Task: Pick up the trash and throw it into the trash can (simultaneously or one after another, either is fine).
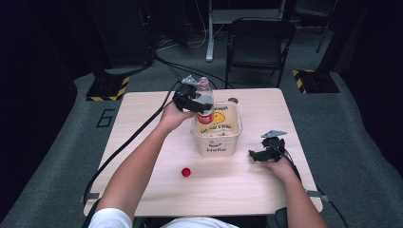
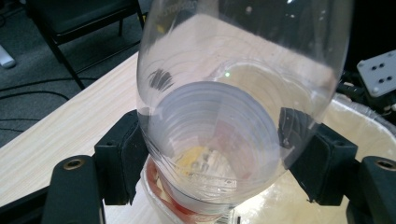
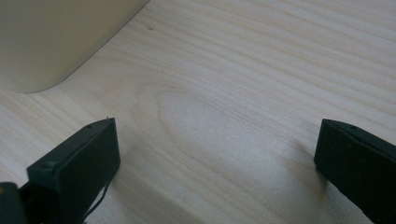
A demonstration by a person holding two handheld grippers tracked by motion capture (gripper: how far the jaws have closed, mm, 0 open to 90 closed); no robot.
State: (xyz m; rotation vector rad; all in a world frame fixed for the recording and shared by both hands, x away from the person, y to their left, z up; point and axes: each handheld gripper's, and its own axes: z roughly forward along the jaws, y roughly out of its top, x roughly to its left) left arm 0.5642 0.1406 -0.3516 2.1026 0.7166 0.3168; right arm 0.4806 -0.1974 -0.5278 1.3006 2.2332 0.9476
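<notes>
A clear plastic bottle (image 1: pixel 205 99) with a red label is held upright over the back left part of a cream tub (image 1: pixel 234 140) that reads "Hello". My left gripper (image 1: pixel 194 102) is shut on the bottle from the left. In the left gripper view the bottle (image 2: pixel 233 102) stands between both black pads (image 2: pixel 122 161), which press its sides above the tub's rim (image 2: pixel 359 116). My right gripper (image 1: pixel 257 155) rests on the table to the right of the tub, open, its pads (image 3: pixel 79 163) wide apart over bare wood. A red bottle cap (image 1: pixel 186 172) lies on the table in front of the tub.
The light wooden table (image 1: pixel 142 123) has free room at its left and front. A small dark round thing (image 1: pixel 233 100) lies behind the tub. A black chair (image 1: pixel 259 45) stands beyond the table's far edge, and cables trail off the left side.
</notes>
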